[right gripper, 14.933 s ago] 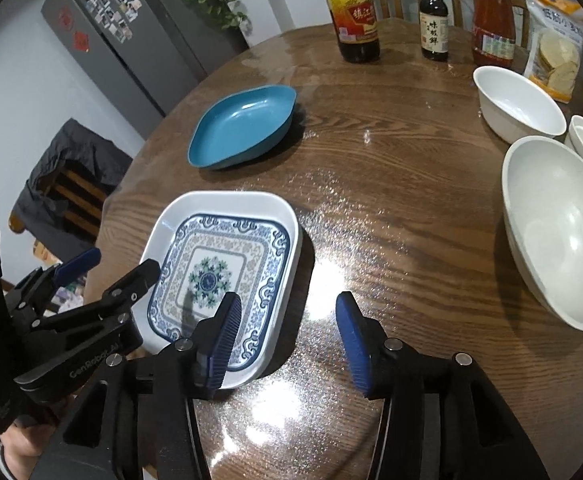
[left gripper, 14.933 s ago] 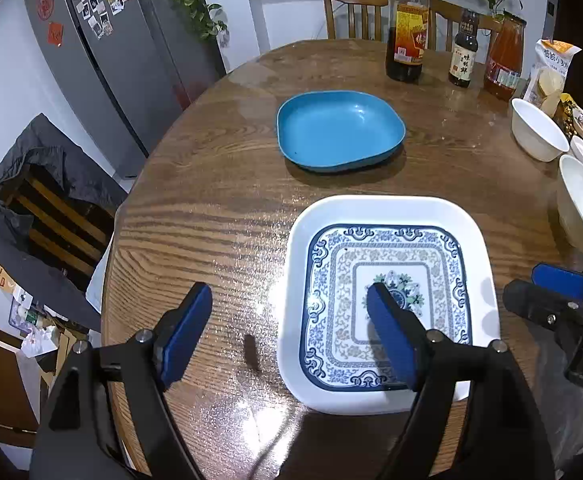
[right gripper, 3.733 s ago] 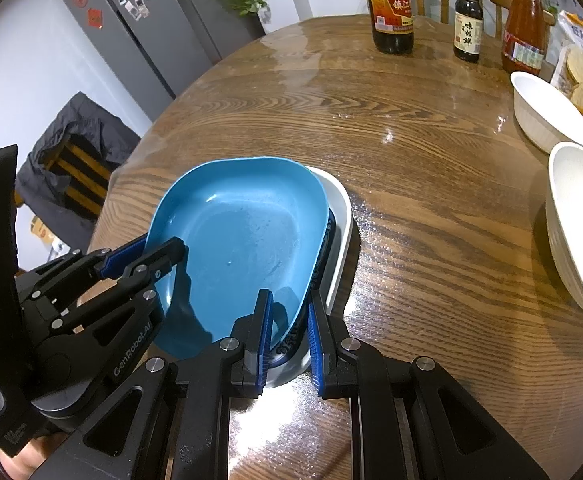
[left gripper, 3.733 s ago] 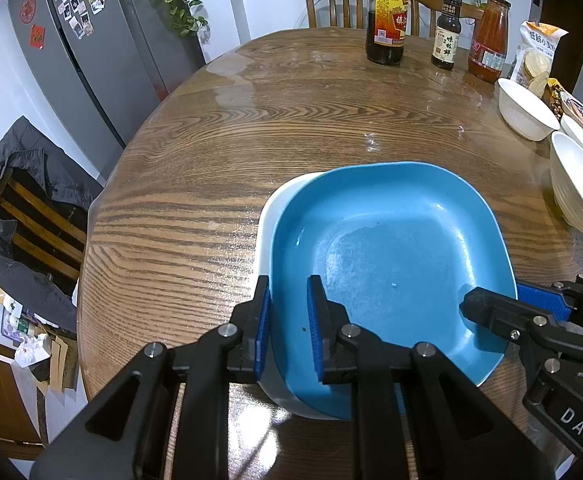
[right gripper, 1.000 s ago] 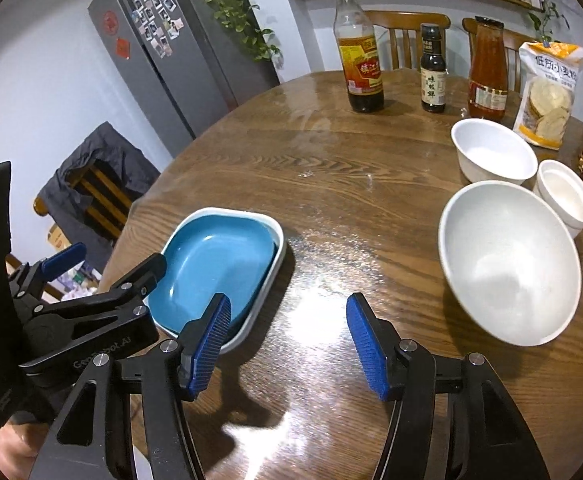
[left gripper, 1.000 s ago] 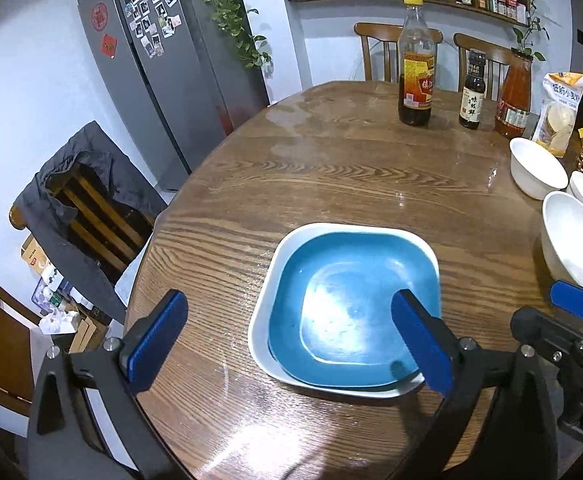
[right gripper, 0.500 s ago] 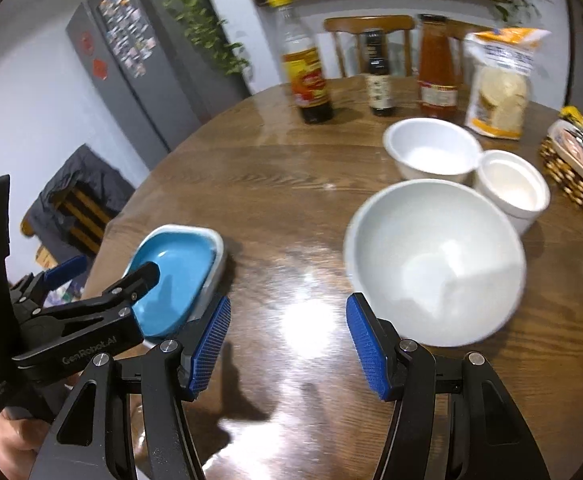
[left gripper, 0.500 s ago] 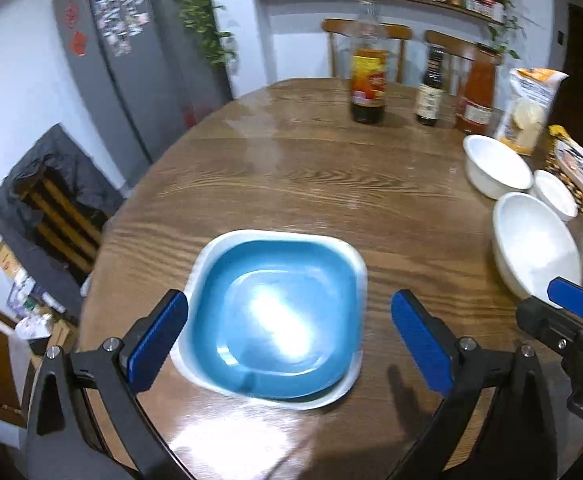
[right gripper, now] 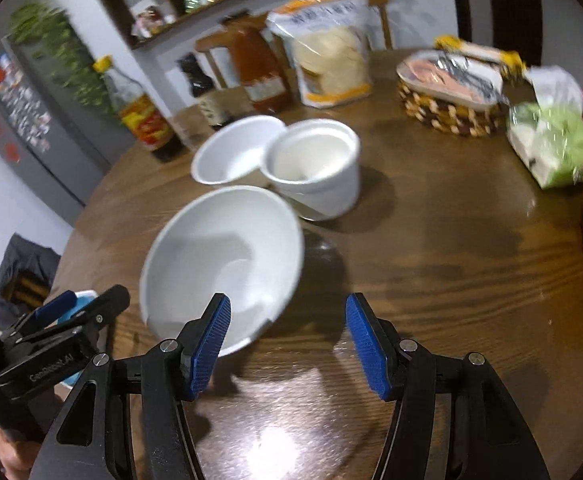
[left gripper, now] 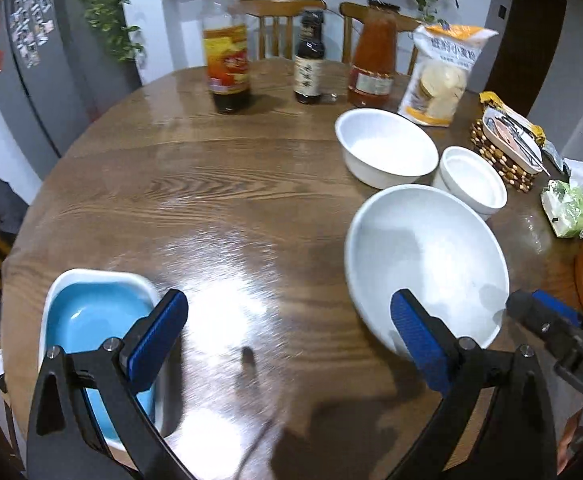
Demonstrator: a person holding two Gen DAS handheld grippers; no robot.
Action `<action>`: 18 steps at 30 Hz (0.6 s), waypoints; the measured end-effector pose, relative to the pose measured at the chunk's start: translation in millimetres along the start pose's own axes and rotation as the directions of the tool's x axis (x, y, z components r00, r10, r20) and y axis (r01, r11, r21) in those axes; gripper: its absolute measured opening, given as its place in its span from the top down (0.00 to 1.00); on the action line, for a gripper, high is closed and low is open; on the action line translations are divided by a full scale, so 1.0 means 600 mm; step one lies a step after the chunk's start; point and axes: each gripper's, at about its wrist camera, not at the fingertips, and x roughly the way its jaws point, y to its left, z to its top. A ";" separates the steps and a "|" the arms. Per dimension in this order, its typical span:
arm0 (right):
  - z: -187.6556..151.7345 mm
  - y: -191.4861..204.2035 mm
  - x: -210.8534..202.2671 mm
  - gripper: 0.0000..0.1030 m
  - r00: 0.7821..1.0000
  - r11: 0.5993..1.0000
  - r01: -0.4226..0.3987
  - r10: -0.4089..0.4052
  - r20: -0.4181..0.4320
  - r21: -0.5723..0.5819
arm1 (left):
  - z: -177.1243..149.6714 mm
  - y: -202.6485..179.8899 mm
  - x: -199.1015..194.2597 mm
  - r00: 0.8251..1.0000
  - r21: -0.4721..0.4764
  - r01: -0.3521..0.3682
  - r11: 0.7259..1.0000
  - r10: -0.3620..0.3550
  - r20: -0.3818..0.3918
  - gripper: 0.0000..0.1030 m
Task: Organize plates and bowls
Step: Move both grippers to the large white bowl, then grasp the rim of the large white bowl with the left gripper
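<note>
A blue plate (left gripper: 87, 316) lies nested in a white square plate (left gripper: 103, 278) at the table's near left. Three white bowls stand on the right: a large one (left gripper: 423, 256) (right gripper: 219, 256), a medium one (left gripper: 383, 148) (right gripper: 231, 156) behind it, and a small straight-sided one (left gripper: 471, 180) (right gripper: 315, 168). My left gripper (left gripper: 287, 332) hangs open over bare wood between the plates and the large bowl. Also open and holding nothing, my right gripper (right gripper: 287, 340) has its left finger in front of the large bowl's near rim.
Sauce bottles (left gripper: 227, 60), a dark bottle (left gripper: 309, 68) and an orange jar (left gripper: 373, 64) line the far edge of the round wooden table (left gripper: 219, 200). A snack bag (left gripper: 443, 76), a woven basket (right gripper: 447, 92) and green packaging (right gripper: 551, 148) crowd the right side.
Both grippers have swung to the right, away from the stacked plates and towards the white bowls. The plates now lie at the far left of both views. Neither gripper's opening differs.
</note>
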 end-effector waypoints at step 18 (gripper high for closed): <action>0.008 0.000 0.062 0.77 0.977 0.985 -0.170 0.170 -0.127 0.013 | 0.006 -0.042 0.074 0.983 -0.002 0.099 0.995 -0.098 -0.155 0.79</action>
